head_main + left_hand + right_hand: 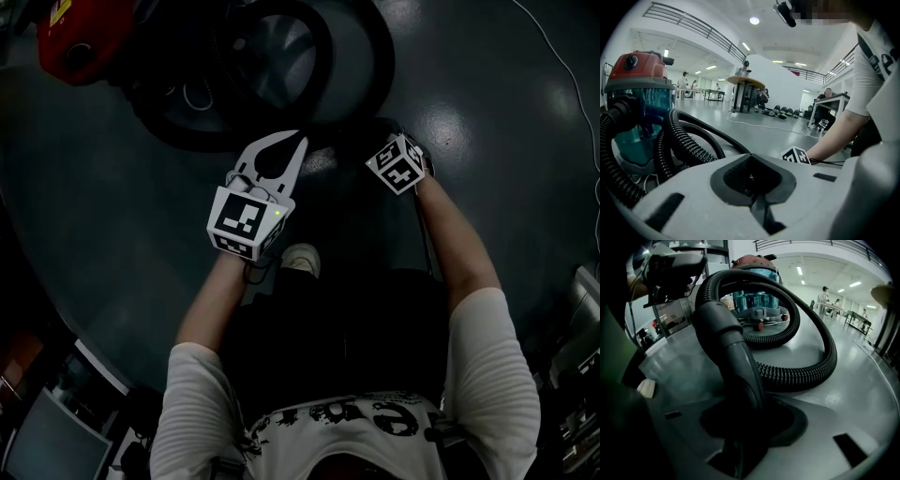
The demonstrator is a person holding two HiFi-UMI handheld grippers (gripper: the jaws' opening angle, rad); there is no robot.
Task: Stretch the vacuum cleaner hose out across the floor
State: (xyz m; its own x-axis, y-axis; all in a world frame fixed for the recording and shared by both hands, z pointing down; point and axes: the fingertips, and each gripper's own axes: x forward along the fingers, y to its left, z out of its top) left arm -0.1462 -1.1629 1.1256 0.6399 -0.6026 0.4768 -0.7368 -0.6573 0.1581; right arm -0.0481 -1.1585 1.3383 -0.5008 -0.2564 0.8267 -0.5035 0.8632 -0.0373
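Observation:
The vacuum cleaner, with a red top and a teal tank, stands on the grey floor; in the head view it sits at the top left. Its black ribbed hose lies coiled in loops beside it. The hose's dark grey handle runs down between the jaws of my right gripper, which is shut on it. In the head view only the right gripper's marker cube shows. My left gripper is shut and empty, pointing at the coil.
A thin white cable trails over the floor at the right. My shoe is just below the grippers. A round table, desks and people stand far off. Shelving and gear sit to the left.

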